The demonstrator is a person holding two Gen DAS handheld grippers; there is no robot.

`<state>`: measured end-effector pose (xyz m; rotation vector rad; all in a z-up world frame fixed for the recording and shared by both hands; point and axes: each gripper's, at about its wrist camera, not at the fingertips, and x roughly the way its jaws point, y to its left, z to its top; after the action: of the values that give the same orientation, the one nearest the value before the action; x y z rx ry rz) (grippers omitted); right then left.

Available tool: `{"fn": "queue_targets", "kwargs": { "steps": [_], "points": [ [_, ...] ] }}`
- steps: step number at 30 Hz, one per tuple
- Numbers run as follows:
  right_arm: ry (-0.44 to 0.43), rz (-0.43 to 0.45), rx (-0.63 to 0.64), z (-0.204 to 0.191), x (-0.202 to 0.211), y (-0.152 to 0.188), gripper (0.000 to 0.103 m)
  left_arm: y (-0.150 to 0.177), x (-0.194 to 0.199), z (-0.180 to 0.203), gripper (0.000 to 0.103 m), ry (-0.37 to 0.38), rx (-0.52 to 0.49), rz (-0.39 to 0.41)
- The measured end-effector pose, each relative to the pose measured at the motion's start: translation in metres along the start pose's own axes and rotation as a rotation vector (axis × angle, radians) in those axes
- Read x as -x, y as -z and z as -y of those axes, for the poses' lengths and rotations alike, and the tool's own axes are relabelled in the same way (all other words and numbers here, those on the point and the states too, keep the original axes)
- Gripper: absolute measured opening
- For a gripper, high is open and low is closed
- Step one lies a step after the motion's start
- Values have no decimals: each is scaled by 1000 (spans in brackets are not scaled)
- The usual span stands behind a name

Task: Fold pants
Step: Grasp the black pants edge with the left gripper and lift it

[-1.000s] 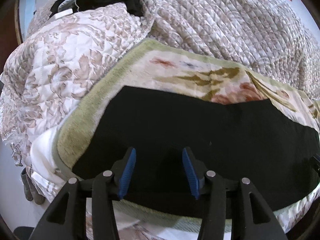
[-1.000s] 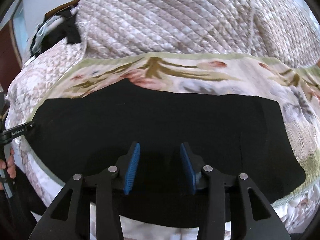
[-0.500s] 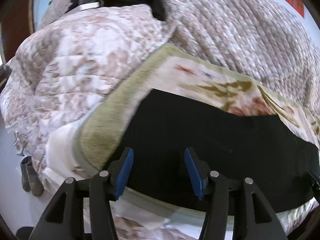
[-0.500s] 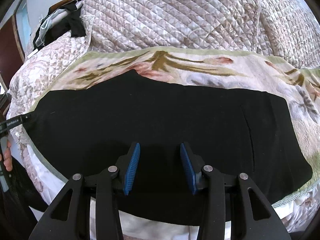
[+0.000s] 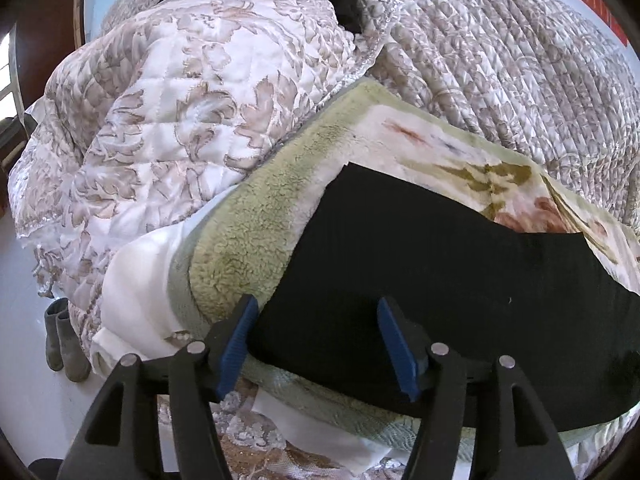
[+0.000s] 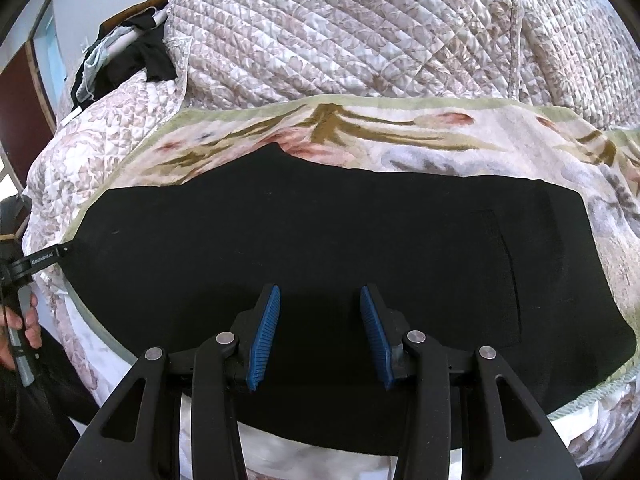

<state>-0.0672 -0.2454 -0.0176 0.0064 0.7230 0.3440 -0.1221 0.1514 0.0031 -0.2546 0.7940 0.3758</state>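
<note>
Left wrist view shows the black pants (image 5: pixel 460 280) spread flat on a floral blanket (image 5: pixel 248 240) over the bed. To fold cleanly, I would pinch both layers at the leg end and carry it over evenly. The left gripper (image 5: pixel 316 340) has just been opening, empty above that end; the right gripper (image 6: pixel 316 332) hovers half open, holding nothing.

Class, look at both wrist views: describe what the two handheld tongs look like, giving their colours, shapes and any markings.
Both the left tongs and the right tongs have black plastic arms with triangular cut-outs and round silver rivets. Each finger carries a ribbed blue pad. Seen from the right wrist, the left tongs bear small white lettering and a grey handle.
</note>
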Motion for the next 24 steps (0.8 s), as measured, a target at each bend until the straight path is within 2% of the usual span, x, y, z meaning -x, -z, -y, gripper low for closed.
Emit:
{"fn": "queue_targets", "kwargs": {
  "steps": [1,3,4,6,9,13,19,24],
  "points": [
    [-3,0,-2,0,0,0,43,1,0,1,59,-1,-5,1],
    [-7,0,-4,1,0,0,43,3,1,6,44,12,-24,4],
    [-7,0,-4,1,0,0,43,4,1,9,40,11,-38,6],
    [-7,0,-4,1,0,0,43,5,1,14,24,33,-56,3],
    [-7,2,-3,1,0,1,43,4,0,17,12,62,-56,-5],
    [-14,5,-14,2,2,0,43,2,0,15,9,119,-19,-18],
    [-20,26,-50,7,8,-1,43,-8,15,18,8,322,87,-10],
    [-33,41,-81,15,12,-2,43,-25,33,60,8,484,70,-4]
  ]
}}
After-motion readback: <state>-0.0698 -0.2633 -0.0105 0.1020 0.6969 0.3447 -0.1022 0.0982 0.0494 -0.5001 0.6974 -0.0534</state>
